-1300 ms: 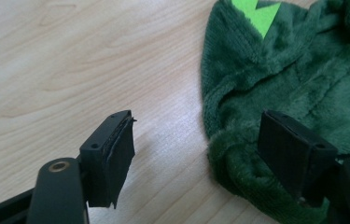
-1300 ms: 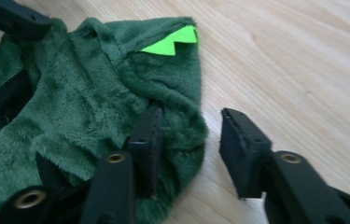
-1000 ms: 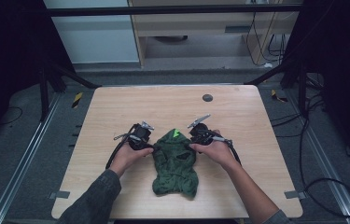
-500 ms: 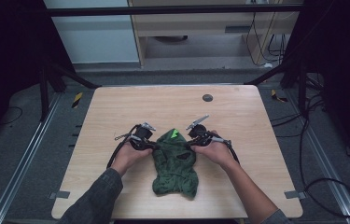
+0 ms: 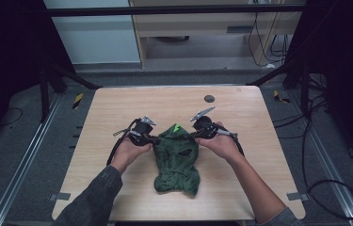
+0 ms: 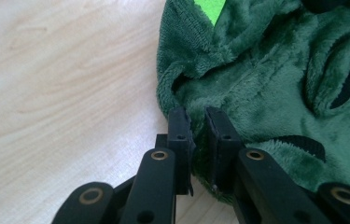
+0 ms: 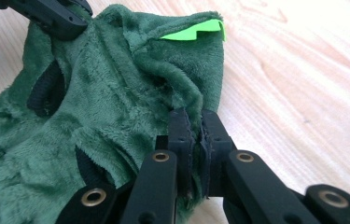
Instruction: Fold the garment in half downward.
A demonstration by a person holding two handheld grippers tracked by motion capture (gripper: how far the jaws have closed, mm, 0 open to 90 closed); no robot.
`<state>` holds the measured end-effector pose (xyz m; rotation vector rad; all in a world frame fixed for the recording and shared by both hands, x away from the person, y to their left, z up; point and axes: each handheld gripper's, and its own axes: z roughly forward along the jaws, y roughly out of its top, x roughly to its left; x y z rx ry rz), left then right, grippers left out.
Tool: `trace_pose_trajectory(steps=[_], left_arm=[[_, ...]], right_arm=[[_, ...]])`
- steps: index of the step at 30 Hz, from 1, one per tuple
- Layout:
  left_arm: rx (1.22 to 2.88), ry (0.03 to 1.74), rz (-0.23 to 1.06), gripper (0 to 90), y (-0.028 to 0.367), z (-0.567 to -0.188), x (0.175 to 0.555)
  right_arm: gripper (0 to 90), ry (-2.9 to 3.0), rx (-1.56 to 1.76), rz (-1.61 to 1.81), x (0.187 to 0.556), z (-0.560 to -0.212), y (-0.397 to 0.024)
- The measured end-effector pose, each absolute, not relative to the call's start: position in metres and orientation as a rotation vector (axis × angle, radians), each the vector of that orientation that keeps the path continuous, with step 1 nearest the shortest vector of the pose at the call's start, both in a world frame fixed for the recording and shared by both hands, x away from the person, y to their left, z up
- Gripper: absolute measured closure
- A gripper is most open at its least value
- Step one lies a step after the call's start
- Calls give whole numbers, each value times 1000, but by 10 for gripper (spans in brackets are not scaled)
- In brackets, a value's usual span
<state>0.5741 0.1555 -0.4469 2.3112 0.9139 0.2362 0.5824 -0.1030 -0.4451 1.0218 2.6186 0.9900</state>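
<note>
A dark green plush garment [image 5: 176, 157] with a bright green patch [image 5: 177, 127] and black trim lies on the wooden table [image 5: 117, 103]. My left gripper [image 5: 154, 140] pinches its left upper edge; in the left gripper view the jaws [image 6: 196, 122] have just closed on a fold of the plush [image 6: 266, 79]. My right gripper [image 5: 194, 135] pinches the right upper edge, and its own view has its jaws [image 7: 194, 122] shut on the fabric [image 7: 116, 102] below the green patch [image 7: 192, 31]. The top of the garment is lifted a little.
A small dark round disc [image 5: 209, 99] sits in the table's far right part. Bare wood stretches behind and beside the garment. Dark frame legs and cables stand around the table on the grey floor.
Both grippers have closed on the garment's upper edge and risen slightly, and the top of the garment has come up with them.
</note>
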Motion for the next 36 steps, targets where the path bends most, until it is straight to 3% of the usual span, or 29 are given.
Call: trace_pose_trajectory(steps=[36], left_arm=[[2292,904,308,811,156,-420,582]], right_arm=[[847,2581,960,1003,591,-421,-101]])
